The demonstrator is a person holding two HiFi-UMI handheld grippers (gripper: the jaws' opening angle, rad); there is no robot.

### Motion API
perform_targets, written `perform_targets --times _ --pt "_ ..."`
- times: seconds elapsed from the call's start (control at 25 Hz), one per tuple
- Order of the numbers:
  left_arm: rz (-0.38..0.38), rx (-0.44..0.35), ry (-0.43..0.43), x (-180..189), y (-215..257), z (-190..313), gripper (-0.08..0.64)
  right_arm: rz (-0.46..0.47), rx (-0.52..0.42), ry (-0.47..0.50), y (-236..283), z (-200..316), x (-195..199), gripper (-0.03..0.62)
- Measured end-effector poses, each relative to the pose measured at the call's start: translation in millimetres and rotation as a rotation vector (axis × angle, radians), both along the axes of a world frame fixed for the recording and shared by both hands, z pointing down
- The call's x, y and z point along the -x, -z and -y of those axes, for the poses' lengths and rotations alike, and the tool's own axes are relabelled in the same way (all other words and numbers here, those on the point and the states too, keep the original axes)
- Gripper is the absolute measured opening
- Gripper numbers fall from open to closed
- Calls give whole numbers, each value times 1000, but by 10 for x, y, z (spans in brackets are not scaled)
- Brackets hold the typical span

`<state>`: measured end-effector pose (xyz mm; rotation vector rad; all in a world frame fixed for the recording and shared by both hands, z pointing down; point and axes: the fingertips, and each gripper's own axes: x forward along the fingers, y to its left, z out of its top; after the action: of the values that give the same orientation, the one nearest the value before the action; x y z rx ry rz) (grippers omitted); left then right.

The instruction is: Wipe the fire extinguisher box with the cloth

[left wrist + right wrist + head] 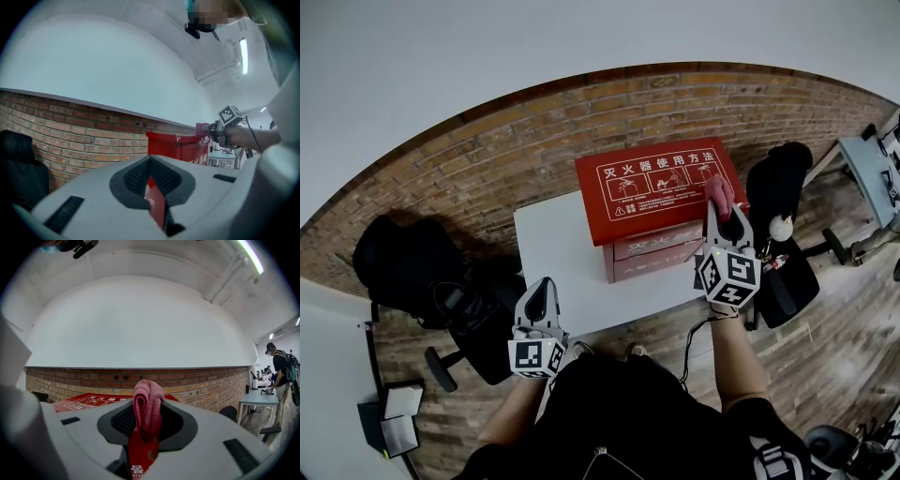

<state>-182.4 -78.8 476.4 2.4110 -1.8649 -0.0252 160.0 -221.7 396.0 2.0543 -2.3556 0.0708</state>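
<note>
Here the fire extinguisher box [661, 187] stands on a smooth white table [558, 253] against a rough brick wall [487, 159]. It is a glossy red rectangular box with white print and diagrams on its lid. The right gripper [724, 217] pinches a soft, ribbed pink cloth [719, 195], bunched in a fold, at the lid's right end. The left gripper [537, 302] hovers at the table's near edge, jaws nearly together and empty.

Right hand-held gripper [145, 430]: jaws clamped on a folded pink cloth [148, 404], which stands upright. Red box [86, 402]: lid just beyond, white print. Brick wall [201, 385]: behind.
</note>
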Motion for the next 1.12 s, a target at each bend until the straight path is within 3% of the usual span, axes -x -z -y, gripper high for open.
perform_targets --times 1.12 --pt "-19 19 -56 264 -43 66 21 22 17 77 -16 -224 782 118"
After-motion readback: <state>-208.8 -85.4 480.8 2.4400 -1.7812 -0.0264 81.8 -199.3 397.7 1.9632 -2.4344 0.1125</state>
